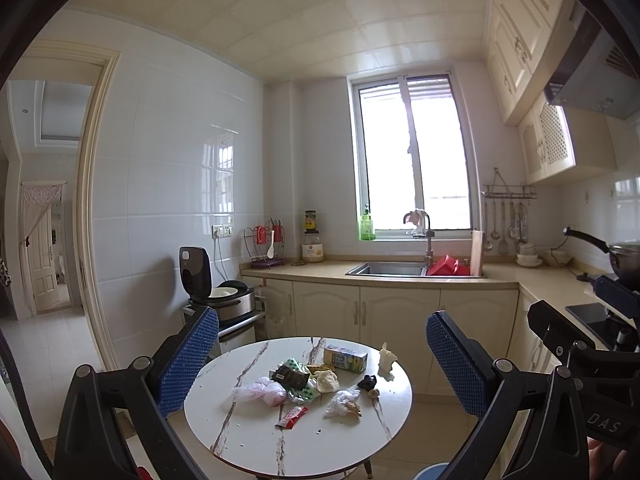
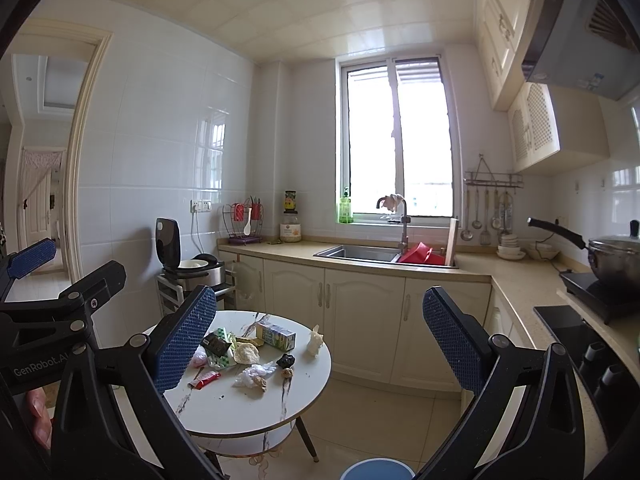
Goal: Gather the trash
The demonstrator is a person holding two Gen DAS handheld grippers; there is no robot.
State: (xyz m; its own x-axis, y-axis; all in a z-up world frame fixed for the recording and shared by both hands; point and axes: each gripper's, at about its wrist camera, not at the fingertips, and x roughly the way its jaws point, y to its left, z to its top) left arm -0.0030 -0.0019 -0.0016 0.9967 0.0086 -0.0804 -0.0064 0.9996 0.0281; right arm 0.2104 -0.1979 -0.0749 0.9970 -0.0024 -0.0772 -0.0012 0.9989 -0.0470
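Nothing collected yet: trash pile (image 1: 308,384) sits mid-counter (image 1: 248,440); left tongs (image 1: 320,364) and right tongs (image 2: 316,344) both spread apart, empty.

Daylight from the window (image 1: 412,160) floods both views, blown out to white and mirrored as glare on the wall tiles (image 1: 218,168), while the table (image 1: 248,432) stays evenly lit and sharp, and fisheye bending curves the door frame (image 1: 90,184) beside black corners.

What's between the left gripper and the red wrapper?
Nothing visible. The left gripper is open above the table; the red wrapper lies alone on the near side, apart from the other trash, with only bare tabletop before it.
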